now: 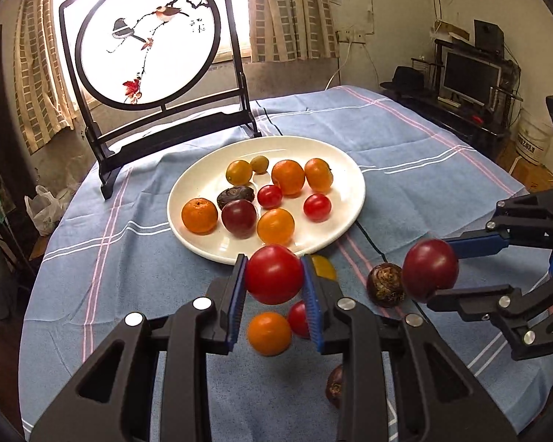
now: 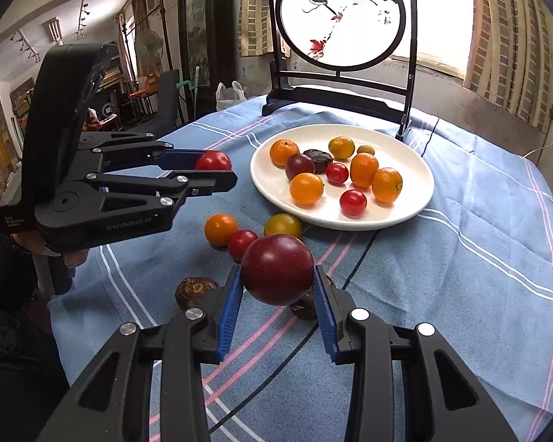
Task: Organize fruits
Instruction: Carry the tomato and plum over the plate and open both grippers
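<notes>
A white plate (image 1: pixel 335 169) (image 2: pixel 409 176) on the blue cloth holds several small fruits: oranges, red tomatoes, a dark plum, a brown date. My left gripper (image 1: pixel 274 276) (image 2: pixel 217 169) is shut on a red tomato (image 1: pixel 272 274) (image 2: pixel 213 161), held above the cloth just short of the plate's near rim. My right gripper (image 2: pixel 276 276) (image 1: pixel 438 272) is shut on a dark red plum (image 2: pixel 277 274) (image 1: pixel 429 269), held above the cloth to the right. Loose on the cloth lie an orange (image 1: pixel 269 333) (image 2: pixel 221 229), a red tomato (image 1: pixel 299 318) (image 2: pixel 241 244), a yellow tomato (image 2: pixel 282 225) and brown water chestnuts (image 1: pixel 385 284) (image 2: pixel 195 291).
A black framed round bird screen (image 1: pixel 147 37) (image 2: pixel 341 14) stands behind the plate at the table's far edge. The round table has a blue striped cloth (image 1: pixel 424 154) (image 2: pixel 479 258). A desk with a monitor (image 1: pixel 472 77) stands beyond the table.
</notes>
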